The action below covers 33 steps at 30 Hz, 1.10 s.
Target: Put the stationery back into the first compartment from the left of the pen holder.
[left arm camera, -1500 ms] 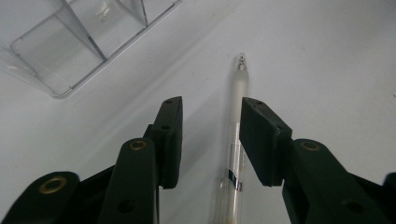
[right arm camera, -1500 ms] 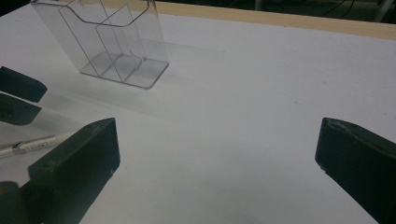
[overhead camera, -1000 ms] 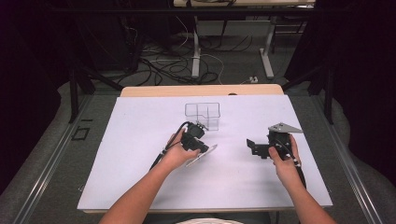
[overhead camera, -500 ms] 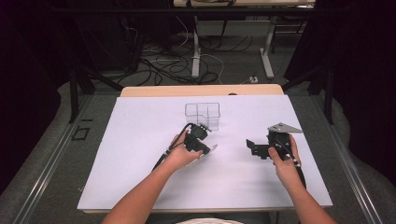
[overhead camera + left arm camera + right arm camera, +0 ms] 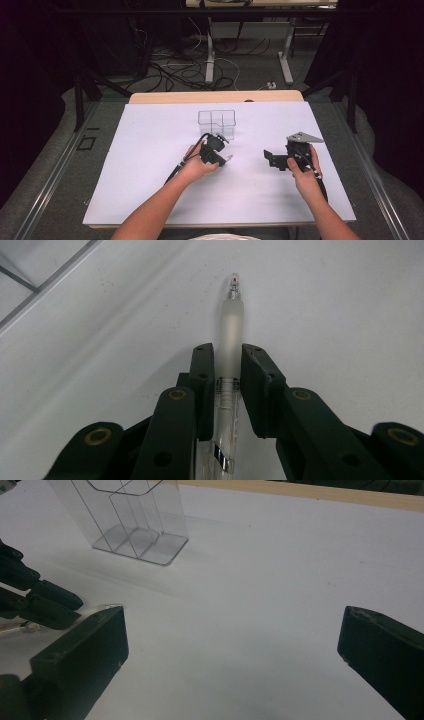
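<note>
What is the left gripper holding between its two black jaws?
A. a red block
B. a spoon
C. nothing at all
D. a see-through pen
D: in the left gripper view the left gripper has its jaws closed on a clear pen, whose frosted grip and tip stick out over the white table.

The left gripper (image 5: pixel 220 159) has just closed, apparently gripping, angled down at the table, while the right gripper (image 5: pixel 272 158) rests wide open.

Clear compartmented organizer (image 5: pixel 217 122) upright mid-counter (image 5: pixel 150 200), white sheet on top, wood edge at back. Cables (image 5: pixel 185 67) on floor behind.
</note>
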Each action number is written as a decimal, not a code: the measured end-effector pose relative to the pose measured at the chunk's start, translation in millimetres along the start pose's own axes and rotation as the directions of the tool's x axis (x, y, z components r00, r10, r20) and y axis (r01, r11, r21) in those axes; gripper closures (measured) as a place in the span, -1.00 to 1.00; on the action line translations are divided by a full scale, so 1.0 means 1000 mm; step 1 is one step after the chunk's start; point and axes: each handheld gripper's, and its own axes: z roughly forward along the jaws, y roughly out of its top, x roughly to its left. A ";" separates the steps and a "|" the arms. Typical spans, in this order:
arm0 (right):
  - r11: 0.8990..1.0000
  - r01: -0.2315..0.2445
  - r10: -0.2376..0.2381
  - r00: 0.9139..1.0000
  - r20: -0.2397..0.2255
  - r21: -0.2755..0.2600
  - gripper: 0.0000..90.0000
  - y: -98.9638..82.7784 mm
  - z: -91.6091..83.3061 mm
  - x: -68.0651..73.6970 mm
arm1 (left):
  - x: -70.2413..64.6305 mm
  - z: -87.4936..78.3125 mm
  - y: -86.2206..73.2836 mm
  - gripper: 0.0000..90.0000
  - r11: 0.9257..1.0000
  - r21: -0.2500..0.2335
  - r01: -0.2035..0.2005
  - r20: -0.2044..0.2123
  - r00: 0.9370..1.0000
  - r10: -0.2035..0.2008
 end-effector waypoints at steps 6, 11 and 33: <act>1.000 0.000 0.000 1.000 -0.002 0.003 -1.00 0.000 0.000 0.000 | -0.001 0.000 0.000 0.75 1.000 0.001 -0.008 -0.004 1.000 0.008; 1.000 0.001 -0.001 1.000 0.000 0.000 -1.00 0.000 0.000 0.000 | -0.001 0.000 0.000 0.76 1.000 0.002 -0.014 -0.004 1.000 0.014; 1.000 -0.003 0.003 1.000 -0.002 0.003 -1.00 -0.001 0.000 0.000 | 0.001 -0.003 0.000 0.77 1.000 -0.010 -0.017 0.019 1.000 0.017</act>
